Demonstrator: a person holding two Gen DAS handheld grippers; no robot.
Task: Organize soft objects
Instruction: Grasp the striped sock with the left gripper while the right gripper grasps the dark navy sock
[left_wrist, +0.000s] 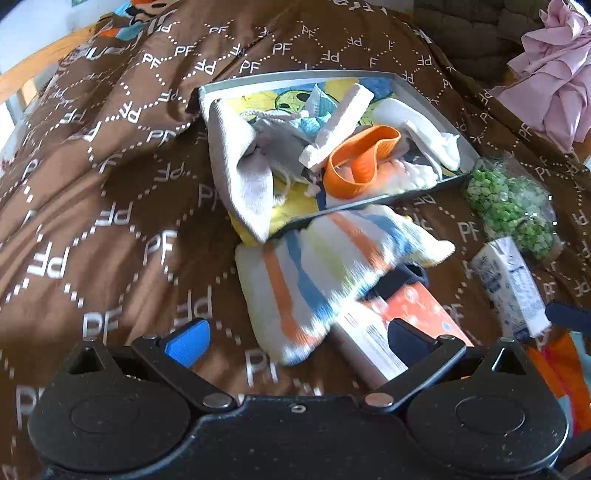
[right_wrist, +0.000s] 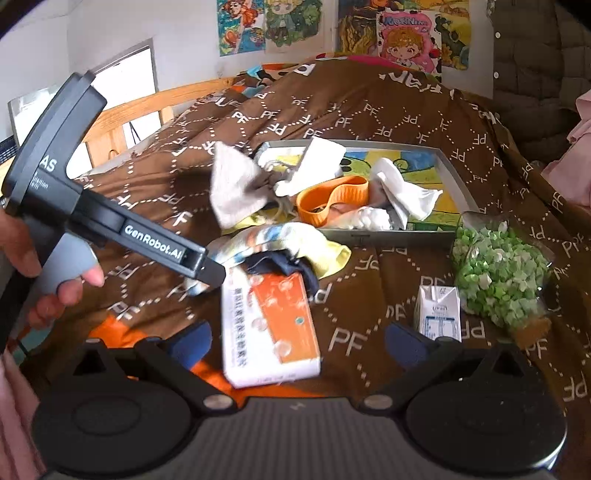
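A grey tray on the brown bedspread holds soft things: a grey cloth, an orange band and white socks. In front of the tray lies a striped cloth, blurred, partly over a dark blue fabric and an orange-white box. My left gripper is open, its tips at the striped cloth's near edge. My right gripper is open just behind the box, with nothing held.
A clear bag of green pieces and a small white carton lie right of the tray. A hand holds the left gripper. Pink cloth is heaped at the far right. A wooden bed rail runs along the left.
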